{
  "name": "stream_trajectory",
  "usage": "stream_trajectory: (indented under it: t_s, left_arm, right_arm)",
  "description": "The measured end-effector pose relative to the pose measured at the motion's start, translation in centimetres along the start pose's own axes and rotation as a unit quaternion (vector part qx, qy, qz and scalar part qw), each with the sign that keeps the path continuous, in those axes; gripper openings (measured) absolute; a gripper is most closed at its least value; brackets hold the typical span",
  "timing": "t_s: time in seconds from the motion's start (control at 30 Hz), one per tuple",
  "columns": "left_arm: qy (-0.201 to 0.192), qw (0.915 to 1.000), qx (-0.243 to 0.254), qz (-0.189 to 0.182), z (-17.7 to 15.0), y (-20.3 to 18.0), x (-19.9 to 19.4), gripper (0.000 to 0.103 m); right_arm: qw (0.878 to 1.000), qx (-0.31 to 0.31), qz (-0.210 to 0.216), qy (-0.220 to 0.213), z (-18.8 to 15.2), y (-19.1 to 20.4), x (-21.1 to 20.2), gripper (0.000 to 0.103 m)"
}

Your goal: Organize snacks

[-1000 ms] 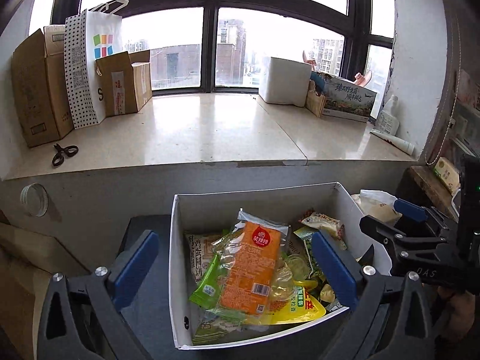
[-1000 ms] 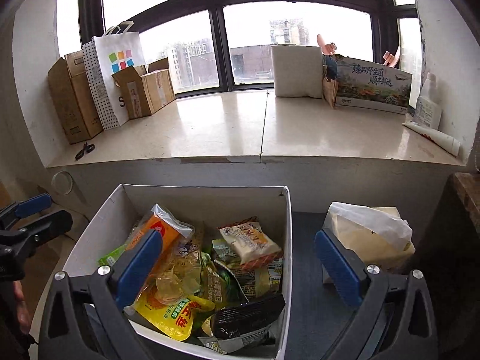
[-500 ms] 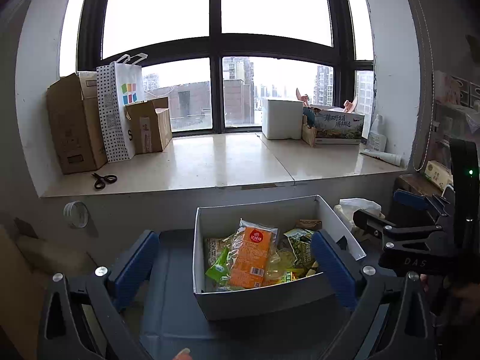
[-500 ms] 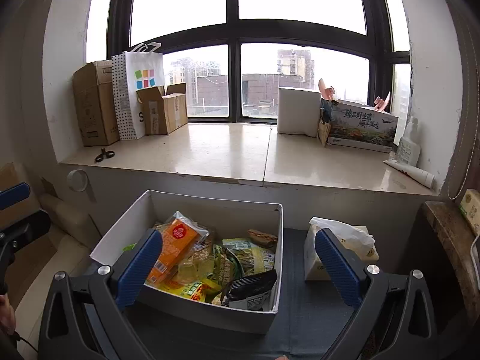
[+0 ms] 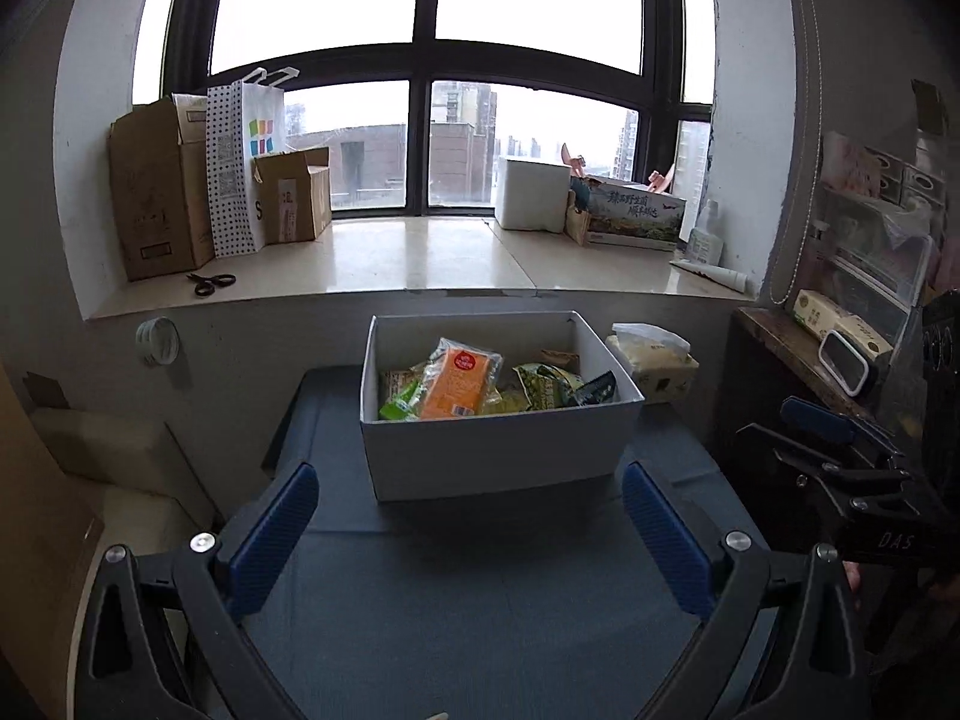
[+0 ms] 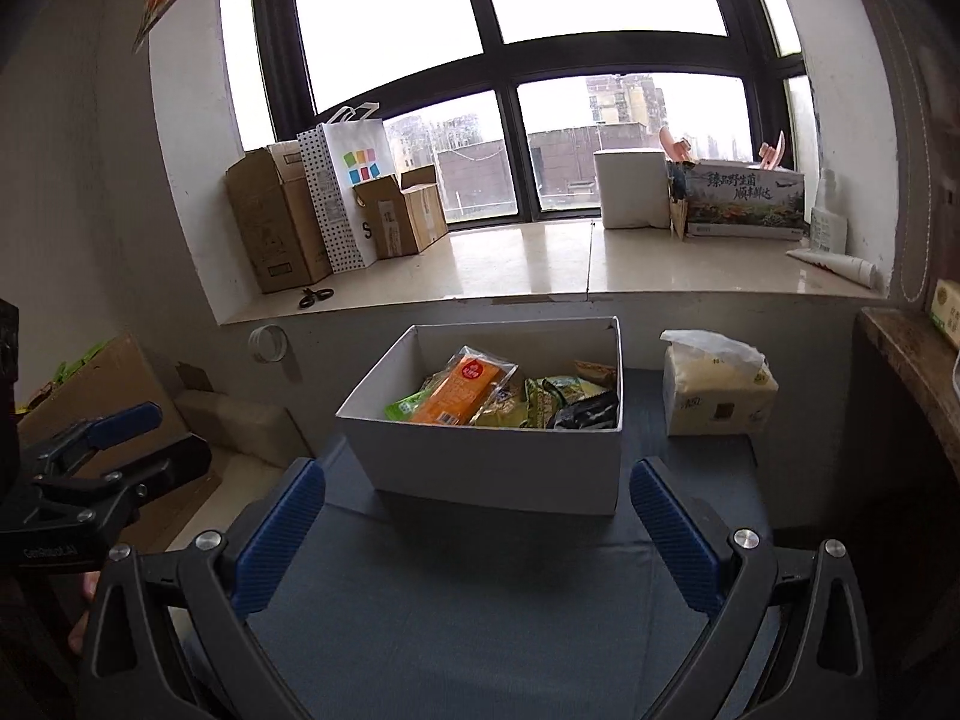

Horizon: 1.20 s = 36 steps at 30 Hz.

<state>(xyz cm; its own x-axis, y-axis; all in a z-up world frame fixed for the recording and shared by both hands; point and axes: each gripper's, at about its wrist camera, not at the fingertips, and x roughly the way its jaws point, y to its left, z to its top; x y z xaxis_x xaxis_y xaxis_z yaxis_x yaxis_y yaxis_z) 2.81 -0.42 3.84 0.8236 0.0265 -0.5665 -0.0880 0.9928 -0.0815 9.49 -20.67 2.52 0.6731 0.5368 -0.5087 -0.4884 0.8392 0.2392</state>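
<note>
Facing snack box (image 5: 492,450) (full), hand-held grippers (image 5: 474,531) spread

White box (image 5: 498,450), open top, rectangular, stands upright on dark blue-grey surface below windowsill. Snacks piled loose inside, filling lower part, none above rim. Orange packet (image 5: 459,381) in clear wrap, red round label near top end, lies tilted on top of pile, left of centre. Green packet (image 5: 399,405) at its left, partly under it. Green-patterned bags (image 5: 540,387) right of centre. Black packet (image 5: 597,389) against right wall, near front corner. Brownish packet (image 6: 595,369) at back right.
</note>
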Motion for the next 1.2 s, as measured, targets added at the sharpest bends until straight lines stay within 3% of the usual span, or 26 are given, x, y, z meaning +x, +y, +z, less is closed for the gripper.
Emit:
stream_trajectory:
  t_s: [0.1, 0.23, 0.37, 1.2]
  left_arm:
    - [0.008, 1.0000, -0.001, 0.004, -1.4, -0.1, -0.6, 0.103]
    - [0.007, 0.9999, -0.008, -0.012, -2.1, -0.3, -1.3, 0.103]
    - [0.005, 0.9999, -0.001, -0.010, -2.0, -0.9, -1.5, 0.103]
    - [0.017, 0.9998, 0.000, -0.014, -1.8, -0.6, -1.1, 0.103]
  right_arm:
    - [0.999, 0.034, 0.009, 0.017, -1.9, -0.2, -1.4, 0.103]
    - [0.999, 0.015, -0.027, 0.017, -2.7, 0.2, -2.9, 0.103]
    - [1.000, 0.009, -0.028, 0.002, -2.3, 0.2, -3.9, 0.103]
    - [0.999, -0.010, -0.034, 0.004, -2.5, 0.7, -3.7, 0.103]
